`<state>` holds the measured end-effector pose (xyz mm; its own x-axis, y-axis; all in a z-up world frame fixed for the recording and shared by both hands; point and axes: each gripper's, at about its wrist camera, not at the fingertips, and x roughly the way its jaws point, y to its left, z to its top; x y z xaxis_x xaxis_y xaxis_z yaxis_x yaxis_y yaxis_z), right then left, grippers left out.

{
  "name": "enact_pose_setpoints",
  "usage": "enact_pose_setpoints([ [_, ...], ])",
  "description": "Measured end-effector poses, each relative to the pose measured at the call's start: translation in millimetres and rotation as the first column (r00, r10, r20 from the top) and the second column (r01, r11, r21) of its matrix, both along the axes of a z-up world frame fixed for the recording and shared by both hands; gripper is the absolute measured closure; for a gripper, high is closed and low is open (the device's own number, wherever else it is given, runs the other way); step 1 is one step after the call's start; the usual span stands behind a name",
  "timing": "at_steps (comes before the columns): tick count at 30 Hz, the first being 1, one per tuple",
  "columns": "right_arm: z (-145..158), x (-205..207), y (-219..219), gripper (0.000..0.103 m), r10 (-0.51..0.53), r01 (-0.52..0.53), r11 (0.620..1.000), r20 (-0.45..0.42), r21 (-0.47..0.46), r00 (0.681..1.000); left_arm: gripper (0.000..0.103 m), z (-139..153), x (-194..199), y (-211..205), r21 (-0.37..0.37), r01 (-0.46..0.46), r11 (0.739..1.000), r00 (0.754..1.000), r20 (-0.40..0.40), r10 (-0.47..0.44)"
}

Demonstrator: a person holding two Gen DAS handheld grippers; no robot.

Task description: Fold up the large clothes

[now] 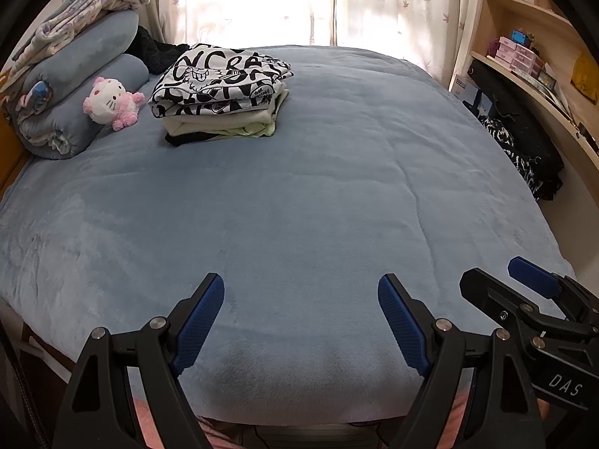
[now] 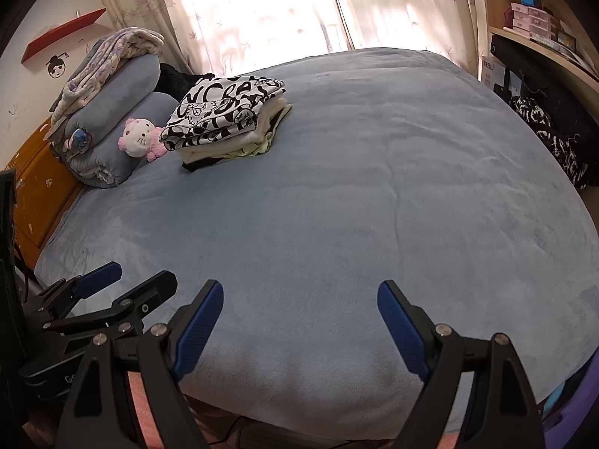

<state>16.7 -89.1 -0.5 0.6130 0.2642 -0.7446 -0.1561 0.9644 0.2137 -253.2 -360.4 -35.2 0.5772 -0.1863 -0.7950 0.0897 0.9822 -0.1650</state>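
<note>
A stack of folded clothes (image 1: 221, 93) lies on the far left of the blue bed (image 1: 318, 205), topped by a black-and-white lettered garment; it also shows in the right wrist view (image 2: 228, 119). My left gripper (image 1: 301, 292) is open and empty over the near edge of the bed. My right gripper (image 2: 299, 297) is open and empty beside it, also over the near edge. The right gripper shows in the left wrist view (image 1: 498, 280) at the lower right; the left gripper shows in the right wrist view (image 2: 140, 275) at the lower left.
Rolled blue bedding (image 1: 78, 86) with a patterned blanket and a pink-white plush toy (image 1: 110, 103) sit at the bed's left end. Dark clothes (image 1: 520, 149) hang by the wooden shelves (image 1: 531, 30) on the right. Curtains (image 1: 262, 0) are behind the bed.
</note>
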Motion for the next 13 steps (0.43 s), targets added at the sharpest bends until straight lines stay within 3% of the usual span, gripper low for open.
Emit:
enact_pose_setpoints([
  [13, -4.2, -0.1, -2.0, 0.018, -0.004, 0.004, 1.0, -0.007, 0.011, 1.0, 0.02, -1.7, 3.0, -0.7, 0.002, 0.002, 1.0, 1.0, -0.01, -0.002],
])
